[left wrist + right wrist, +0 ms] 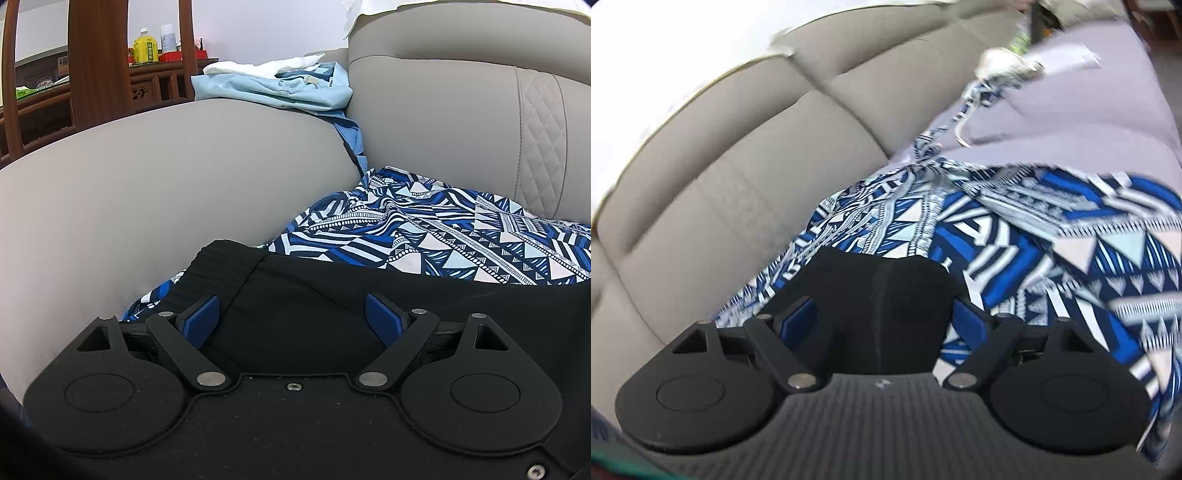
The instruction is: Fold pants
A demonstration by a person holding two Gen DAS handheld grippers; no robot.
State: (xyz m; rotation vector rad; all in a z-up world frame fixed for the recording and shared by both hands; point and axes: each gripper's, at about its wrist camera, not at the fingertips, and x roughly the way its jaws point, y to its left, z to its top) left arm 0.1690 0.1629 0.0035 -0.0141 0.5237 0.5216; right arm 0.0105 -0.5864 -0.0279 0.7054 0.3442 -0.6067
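Lying on sofa (pixel 155 177): black pants (pixel 303 295) over patterned cloth (pixel 424 232) | left tongs (pixel 291 319) apart | right tongs (pixel 882 321) apart

left tool (pixel 291 321): jaws wide over black pants (pixel 314 295) | pants: on patterned cloth (pixel 424 229) (blue-white), beside sofa arm (pixel 184 177) | light-blue garment (pixel 273 90): atop sofa arm
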